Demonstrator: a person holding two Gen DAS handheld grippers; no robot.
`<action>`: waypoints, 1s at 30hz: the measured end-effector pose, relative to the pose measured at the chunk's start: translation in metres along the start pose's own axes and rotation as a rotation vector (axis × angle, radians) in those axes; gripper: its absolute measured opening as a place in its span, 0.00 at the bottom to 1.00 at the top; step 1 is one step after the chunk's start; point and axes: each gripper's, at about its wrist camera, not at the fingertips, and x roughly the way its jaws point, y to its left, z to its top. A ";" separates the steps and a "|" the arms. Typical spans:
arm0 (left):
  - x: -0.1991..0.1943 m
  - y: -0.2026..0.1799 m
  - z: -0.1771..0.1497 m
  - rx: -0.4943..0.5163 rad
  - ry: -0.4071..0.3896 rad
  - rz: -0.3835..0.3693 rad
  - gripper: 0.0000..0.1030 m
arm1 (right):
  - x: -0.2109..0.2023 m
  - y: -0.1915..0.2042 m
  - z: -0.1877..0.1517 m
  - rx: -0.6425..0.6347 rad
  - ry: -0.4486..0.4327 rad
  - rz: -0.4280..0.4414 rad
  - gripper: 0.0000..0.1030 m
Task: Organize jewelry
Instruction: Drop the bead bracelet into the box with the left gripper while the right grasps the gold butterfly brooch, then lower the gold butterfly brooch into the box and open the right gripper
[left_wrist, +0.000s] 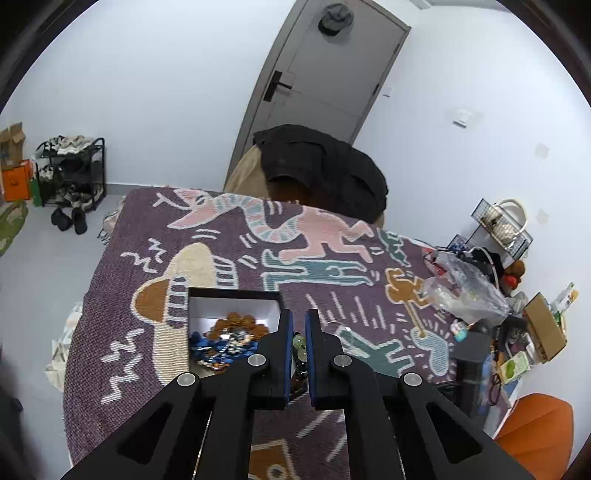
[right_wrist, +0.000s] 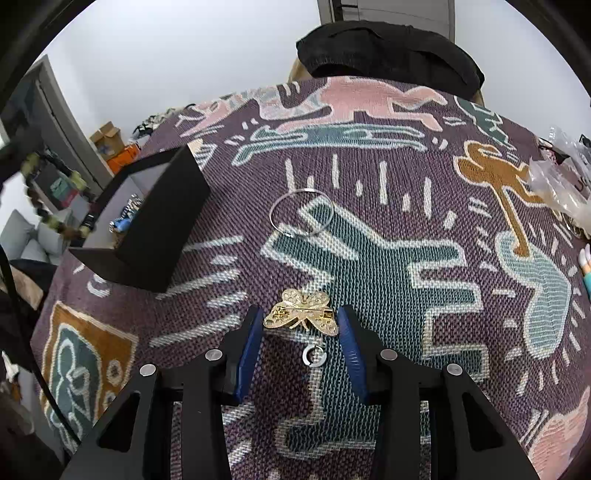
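Note:
A black box (left_wrist: 236, 295) with a white inside holds a pile of blue and brown jewelry (left_wrist: 229, 339); it also shows in the right wrist view (right_wrist: 155, 221). My left gripper (left_wrist: 299, 321) is shut on a green and dark beaded bracelet (left_wrist: 299, 350), which hangs at the upper left of the right wrist view (right_wrist: 55, 218), beside the box. My right gripper (right_wrist: 301, 321) is open, its fingers on either side of a gold butterfly brooch (right_wrist: 301, 314) lying on the cloth. A small silver ring (right_wrist: 314, 356) lies between the fingers. A thin wire hoop (right_wrist: 301, 212) lies farther off.
A purple patterned cloth (right_wrist: 369, 258) covers the table. Clear plastic bags (left_wrist: 461, 288) and clutter sit at the right edge. A chair with a black garment (left_wrist: 321, 166) stands behind the table. An orange seat (left_wrist: 535, 428) is at the lower right.

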 end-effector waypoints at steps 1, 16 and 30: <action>0.002 0.002 -0.001 -0.005 0.004 0.003 0.06 | -0.003 0.000 0.001 -0.001 -0.008 0.006 0.41; -0.007 0.044 -0.009 -0.110 -0.013 0.032 0.72 | -0.043 0.034 0.048 -0.022 -0.113 0.126 0.41; -0.025 0.086 -0.016 -0.167 -0.045 0.077 0.72 | -0.033 0.099 0.086 -0.116 -0.112 0.195 0.41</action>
